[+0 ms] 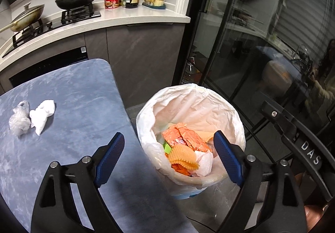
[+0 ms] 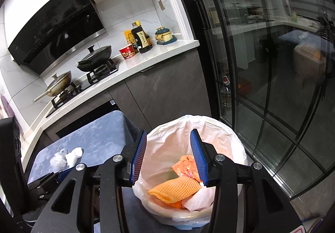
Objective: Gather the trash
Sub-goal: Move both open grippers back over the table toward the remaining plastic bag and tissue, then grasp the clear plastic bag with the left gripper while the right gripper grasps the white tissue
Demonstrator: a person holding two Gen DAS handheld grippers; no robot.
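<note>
Blue, mottled velvety cloth covers the table [image 1: 79, 94], which stands before a white counter [image 1: 129, 17] with a gas hob and two pans. On the cloth lie a crumpled white tissue [image 1: 43, 116] and a clear plastic wad [image 1: 18, 119], touching. Beside the table, the bin [image 1: 209, 103], lined with thin white film, holds orange foil and ribbed foam netting [image 2: 174, 188]. The left gripper [image 1: 167, 155] is spread wide, empty; the right gripper [image 2: 167, 157] hangs spread over the bin, empty.
</note>
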